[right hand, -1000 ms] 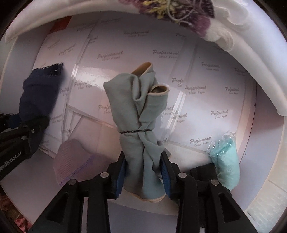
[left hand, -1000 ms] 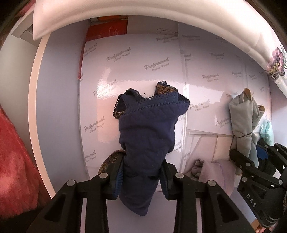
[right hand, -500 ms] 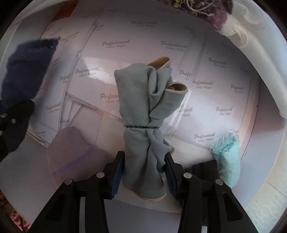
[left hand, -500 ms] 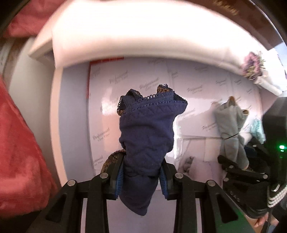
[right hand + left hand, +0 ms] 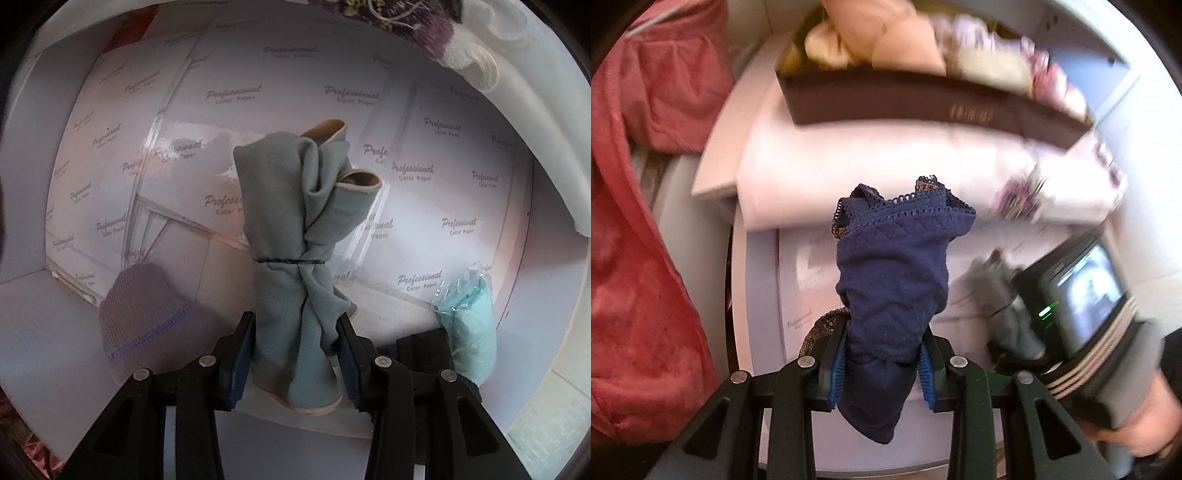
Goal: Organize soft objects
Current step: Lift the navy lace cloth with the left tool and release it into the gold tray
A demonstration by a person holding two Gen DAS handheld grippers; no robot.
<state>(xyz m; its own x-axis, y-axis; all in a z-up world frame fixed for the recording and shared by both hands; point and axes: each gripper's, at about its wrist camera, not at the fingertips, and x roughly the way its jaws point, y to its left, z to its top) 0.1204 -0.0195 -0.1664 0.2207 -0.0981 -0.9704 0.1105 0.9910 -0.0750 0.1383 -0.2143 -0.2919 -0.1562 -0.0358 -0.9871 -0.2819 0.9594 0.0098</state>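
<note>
My left gripper (image 5: 882,363) is shut on a navy quilted garment with lace trim (image 5: 894,273) and holds it up in the air, above the white table (image 5: 757,295). My right gripper (image 5: 295,354) is shut on a grey-green cloth bundle tied with a black band (image 5: 295,221), held over the paper-covered surface (image 5: 443,184). The bundle also shows in the left wrist view (image 5: 1001,291), beside the right hand's device (image 5: 1082,291).
A brown box (image 5: 923,99) full of soft items stands on folded white cloth (image 5: 849,162) at the back. Red fabric (image 5: 639,221) hangs at the left. A lilac knit piece (image 5: 144,306) and a bagged mint item (image 5: 469,317) lie on the paper.
My left gripper has lifted and tilted up with the navy garment, so the brown box came into view. My right gripper has held nearly still with the grey-green bundle.
</note>
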